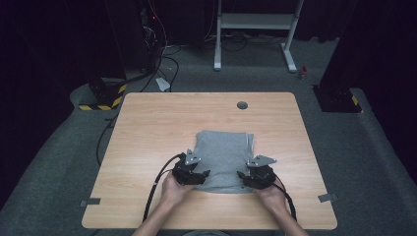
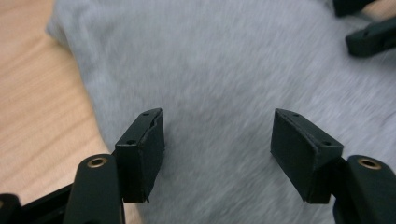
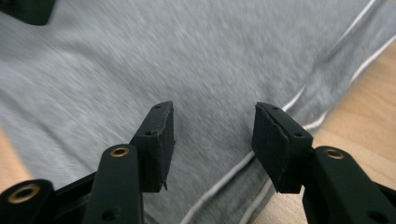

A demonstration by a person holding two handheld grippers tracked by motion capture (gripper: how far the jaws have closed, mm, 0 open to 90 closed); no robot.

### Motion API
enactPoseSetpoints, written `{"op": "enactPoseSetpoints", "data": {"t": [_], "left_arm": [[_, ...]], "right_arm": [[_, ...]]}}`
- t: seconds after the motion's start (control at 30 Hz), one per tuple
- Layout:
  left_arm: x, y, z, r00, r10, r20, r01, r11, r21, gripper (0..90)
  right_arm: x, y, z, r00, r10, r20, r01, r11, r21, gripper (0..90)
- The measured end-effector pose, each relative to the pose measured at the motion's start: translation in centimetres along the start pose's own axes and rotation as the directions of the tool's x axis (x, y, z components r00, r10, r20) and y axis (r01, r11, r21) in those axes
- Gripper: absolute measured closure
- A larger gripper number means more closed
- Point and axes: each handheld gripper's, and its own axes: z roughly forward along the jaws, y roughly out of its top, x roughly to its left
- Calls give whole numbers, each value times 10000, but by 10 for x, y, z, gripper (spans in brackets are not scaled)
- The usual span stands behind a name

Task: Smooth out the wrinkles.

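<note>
A folded grey garment (image 1: 223,157) with thin white stripes along one side lies flat on the wooden table (image 1: 147,128), near its front middle. My left gripper (image 1: 193,172) hovers over the garment's near left corner, jaws open, with grey cloth (image 2: 219,84) between and beyond them. My right gripper (image 1: 252,176) hovers over the near right corner, jaws open above the striped edge (image 3: 233,182). Neither holds anything. The right gripper's jaw tips (image 2: 371,37) appear at the top right of the left gripper view.
A round cable hole (image 1: 242,105) sits near the table's far edge. Tape marks (image 1: 90,201) (image 1: 327,197) are stuck at both front corners. Beyond the table stand a white frame (image 1: 255,29), cables on the carpet and yellow-black striped bases (image 1: 101,101).
</note>
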Motion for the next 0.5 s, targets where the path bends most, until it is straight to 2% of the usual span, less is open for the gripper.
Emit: {"op": "enactPoseSetpoints", "data": {"t": [0.07,0.13,0.2,0.27,0.33,0.43,0.5], "left_arm": [[2,-4,5,9998,-205,-20,206,9998,65,351],[4,-4,7,9993,-361,-45,361,9993,-127,359],[5,-3,9,9991,-419,-92,418,9990,-170,365],[8,0,11,9990,-407,-174,405,9990,-164,370],[10,2,14,9981,-605,-120,602,9980,-213,372],[17,3,17,9953,-964,-59,961,9946,-391,375],[22,5,20,9951,-979,-114,974,9945,-375,373]], "right_arm": [[-1,0,2,9998,175,2,-175,9998,-111,472],[-4,3,6,9999,136,20,-136,9998,-128,472],[-6,6,9,9994,338,72,-338,9994,-49,468],[-9,11,12,9995,304,123,-304,9995,38,465],[-11,15,15,9995,198,226,-202,9997,141,463],[-14,20,21,9988,397,273,-401,9991,140,462],[-17,24,24,9987,389,318,-395,9991,177,459]]}}
